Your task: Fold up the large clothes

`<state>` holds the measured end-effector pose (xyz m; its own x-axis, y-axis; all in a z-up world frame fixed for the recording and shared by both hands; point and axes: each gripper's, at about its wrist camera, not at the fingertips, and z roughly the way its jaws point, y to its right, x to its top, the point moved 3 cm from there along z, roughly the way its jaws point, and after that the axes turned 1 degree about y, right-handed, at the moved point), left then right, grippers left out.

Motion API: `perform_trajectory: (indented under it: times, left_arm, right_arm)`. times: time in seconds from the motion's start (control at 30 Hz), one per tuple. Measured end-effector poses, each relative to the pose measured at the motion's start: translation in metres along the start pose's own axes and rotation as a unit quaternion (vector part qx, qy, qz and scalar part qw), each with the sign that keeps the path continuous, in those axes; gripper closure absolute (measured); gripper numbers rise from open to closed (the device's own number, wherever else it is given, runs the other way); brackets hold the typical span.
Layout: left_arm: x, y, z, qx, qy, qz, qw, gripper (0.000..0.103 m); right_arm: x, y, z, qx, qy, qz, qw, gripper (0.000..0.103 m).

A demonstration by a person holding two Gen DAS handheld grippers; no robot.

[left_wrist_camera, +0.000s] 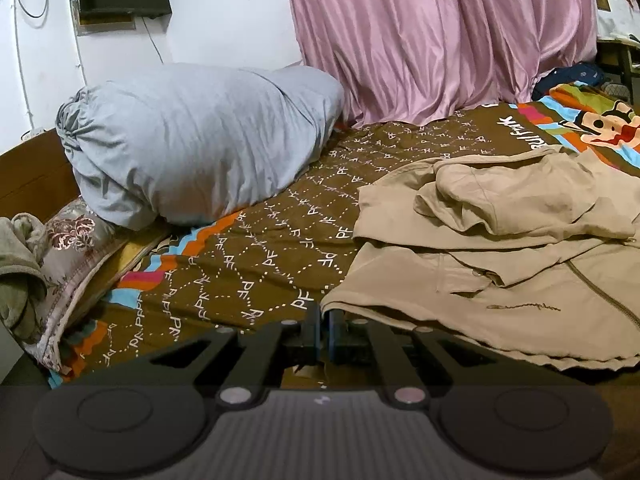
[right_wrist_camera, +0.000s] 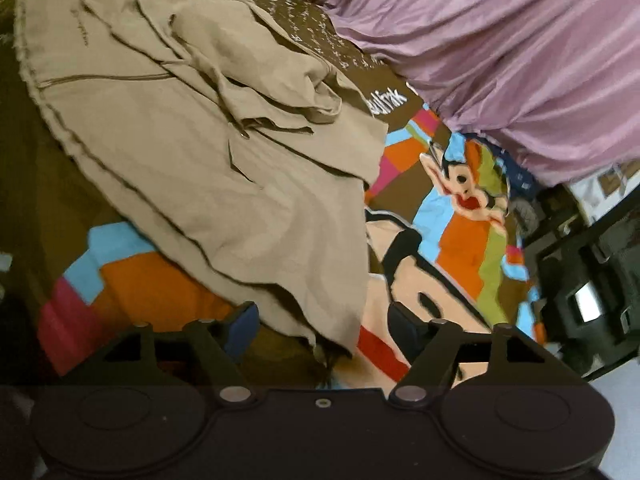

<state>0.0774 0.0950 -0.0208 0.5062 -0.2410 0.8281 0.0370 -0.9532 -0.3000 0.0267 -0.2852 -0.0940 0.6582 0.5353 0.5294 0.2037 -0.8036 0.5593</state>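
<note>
A beige zip-up hoodie lies spread on the brown patterned bedspread, with a sleeve folded over its chest. My left gripper is shut on the hoodie's bottom hem corner, low at the near edge. In the right wrist view the same hoodie fills the upper left, and its other hem corner hangs down between the fingers of my right gripper. The right jaws stand wide apart, one on each side of that corner, not closed on it.
A large grey rolled duvet sits at the head of the bed beside a floral pillow. Pink curtains hang along the far side. The bedspread's cartoon print lies right of the hoodie. Dark furniture stands at the right.
</note>
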Motion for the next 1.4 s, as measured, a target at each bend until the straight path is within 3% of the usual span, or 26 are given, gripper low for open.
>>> perform_trajectory:
  times: [0.07,0.1,0.17,0.23,0.3,0.37,0.57,0.73,0.8,0.83,0.93,1.1,1.27,1.4]
  left_arm:
    - [0.0,-0.001,0.0,0.003,0.004,-0.005,1.0,0.1]
    - [0.0,-0.001,0.0,0.007,0.006,-0.006,0.9999,0.1]
    - [0.0,0.0,0.002,0.009,0.003,-0.005,0.9999,0.1]
    - [-0.001,0.0,0.002,0.004,-0.001,-0.01,0.9999,0.1]
    - [-0.002,-0.002,0.0,0.004,0.003,-0.01,0.9999,0.1]
    - [-0.003,-0.002,-0.001,0.003,0.002,-0.012,0.9999,0.1]
    - [-0.002,-0.002,0.001,0.002,-0.004,-0.014,0.9999,0.099]
    - [-0.002,-0.003,0.003,0.002,-0.009,-0.014,0.9999,0.099]
    - [-0.002,-0.003,0.004,0.003,-0.008,-0.013,0.9999,0.1]
    - [-0.003,-0.003,0.004,0.003,-0.008,-0.013,0.9999,0.1]
    - [-0.003,-0.004,0.002,0.007,-0.003,-0.024,0.9997,0.1]
    - [0.011,-0.026,-0.018,-0.003,-0.004,-0.092,0.9957,0.1]
    - [0.038,-0.056,-0.059,-0.015,0.027,-0.103,0.9942,0.1]
    - [0.058,-0.062,-0.052,-0.019,0.046,-0.097,0.994,0.1]
  right_arm:
    - [-0.001,0.004,0.005,0.021,0.004,0.012,1.0,0.061]
    - [-0.001,0.004,0.004,0.028,0.009,0.013,0.999,0.068]
    - [0.0,0.011,-0.001,0.014,0.024,0.023,0.999,0.091]
    - [-0.003,0.017,-0.006,0.024,0.026,0.038,0.999,0.088]
    - [-0.008,0.018,-0.011,0.037,0.014,0.039,0.998,0.067]
    - [-0.013,0.016,-0.015,0.053,0.005,0.028,0.998,0.036]
    - [-0.019,0.008,-0.007,0.016,-0.011,-0.011,1.0,0.034]
    - [-0.01,0.004,0.009,-0.016,0.006,-0.033,0.999,0.039]
    - [-0.007,0.004,0.007,-0.011,0.023,-0.032,0.999,0.057]
    - [-0.007,0.004,0.006,-0.013,0.028,-0.031,0.999,0.073]
    - [-0.005,0.014,-0.007,-0.016,0.059,0.007,0.998,0.096]
    - [0.008,0.027,-0.057,-0.055,0.12,0.07,0.989,0.098]
    - [0.024,0.045,-0.123,-0.076,0.154,0.114,0.979,0.098]
    - [0.034,0.076,-0.132,-0.059,0.165,0.178,0.968,0.098]
